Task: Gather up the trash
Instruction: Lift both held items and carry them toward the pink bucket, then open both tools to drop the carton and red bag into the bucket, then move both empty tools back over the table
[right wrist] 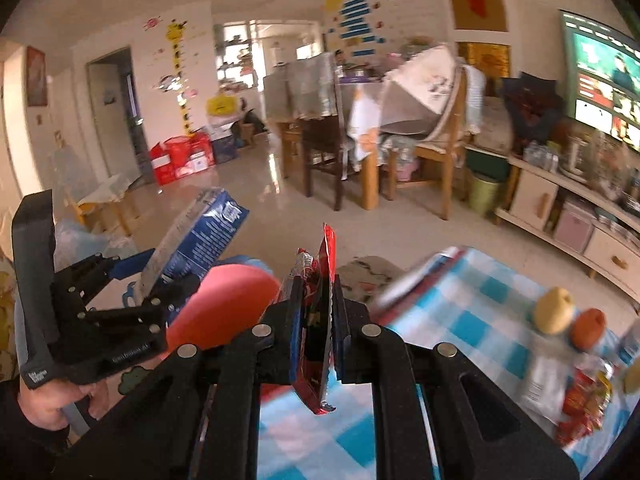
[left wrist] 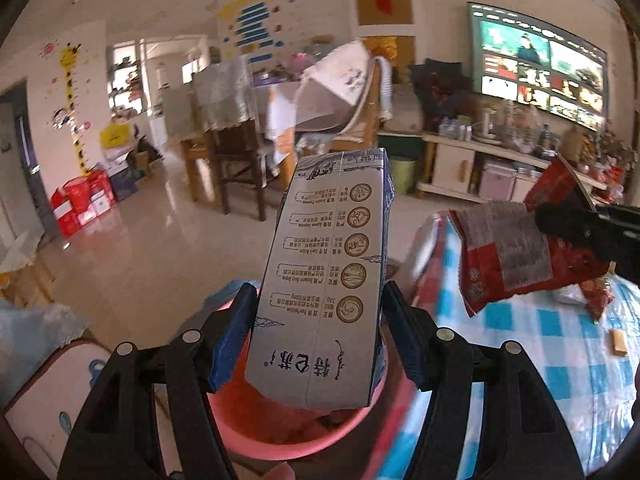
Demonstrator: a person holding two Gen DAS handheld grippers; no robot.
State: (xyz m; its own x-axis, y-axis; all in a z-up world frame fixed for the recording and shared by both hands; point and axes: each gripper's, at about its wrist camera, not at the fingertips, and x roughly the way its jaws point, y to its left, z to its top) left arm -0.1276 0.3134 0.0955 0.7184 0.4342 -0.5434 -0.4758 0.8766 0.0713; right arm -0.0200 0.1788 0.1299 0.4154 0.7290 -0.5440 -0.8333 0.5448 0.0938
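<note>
Above the pink bin (left wrist: pixel 280 436), left tongs (left wrist: pixel 320 332) clamped on milk carton (left wrist: pixel 324 276). Right tongs (right wrist: pixel 316 320) pinch red wrapper (right wrist: pixel 320 304) over checked counter (right wrist: pixel 460 320); apple (right wrist: pixel 554 310), orange (right wrist: pixel 587 329), more wrappers (right wrist: pixel 580 404) nearby.

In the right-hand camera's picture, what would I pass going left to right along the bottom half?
The left claw gripping a blue milk carton → pink bin → right claw pinching a red wrapper → yellow fruit → orange fruit.

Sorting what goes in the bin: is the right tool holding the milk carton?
No, the right tool clamps a red snack wrapper; the milk carton sits in the left tool.
</note>
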